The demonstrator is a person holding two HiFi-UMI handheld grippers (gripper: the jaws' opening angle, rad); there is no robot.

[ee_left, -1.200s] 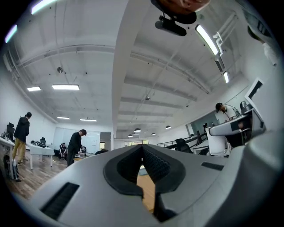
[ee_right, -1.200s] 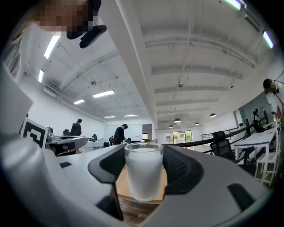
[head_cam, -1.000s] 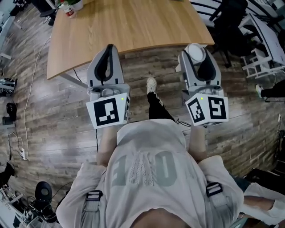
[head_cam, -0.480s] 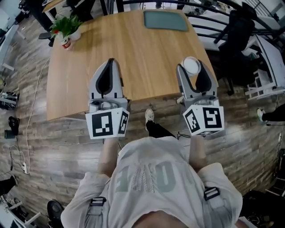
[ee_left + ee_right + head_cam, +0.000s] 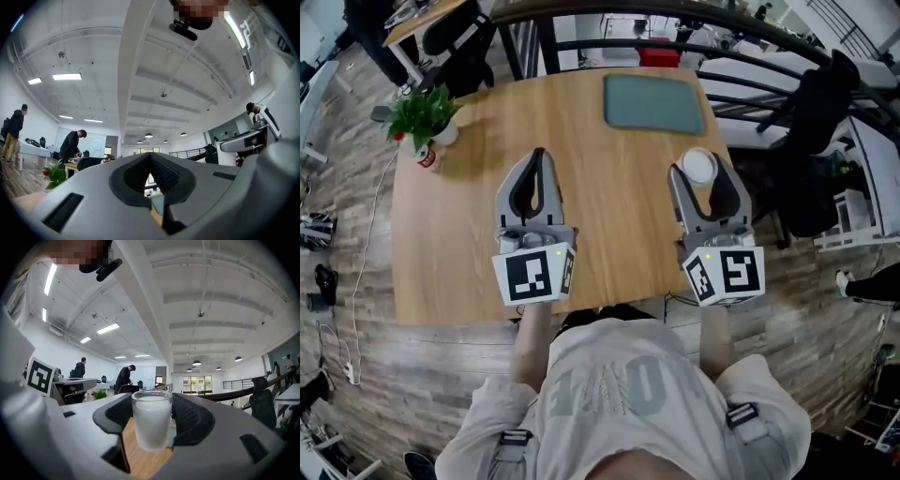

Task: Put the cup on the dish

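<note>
From the head view, both tools have moved: a second ago they hung over the floor short of the surface's near edge, and now they sit well over the surface (image 5: 609,239), since the person has stepped up to it. The dish (image 5: 652,103), a flat grey-green rectangle, was out of sight then and now lies at the far side, ahead of the tools and between their lines. The right tool (image 5: 700,172) still carries the cup (image 5: 698,165), held upright near the right edge, short of the dish and a little to its right. The left tool (image 5: 538,156) points forward beside it with its jaws pressed together. A potted plant (image 5: 420,114) stands at the far left corner, well apart from everything. In the left gripper view the left tool (image 5: 150,158) has its pads meeting at the tip, with nothing between them; only a sliver of wood and grey-green shows through the gap below. In the right gripper view the right tool (image 5: 152,422) pinches the frosted cup (image 5: 151,420) from both sides, with its base clear of the wood (image 5: 140,458) beneath. I judge the carry to be nearly done. What remains is a short reach forward and slightly left, then a level lowering onto the dish.
</note>
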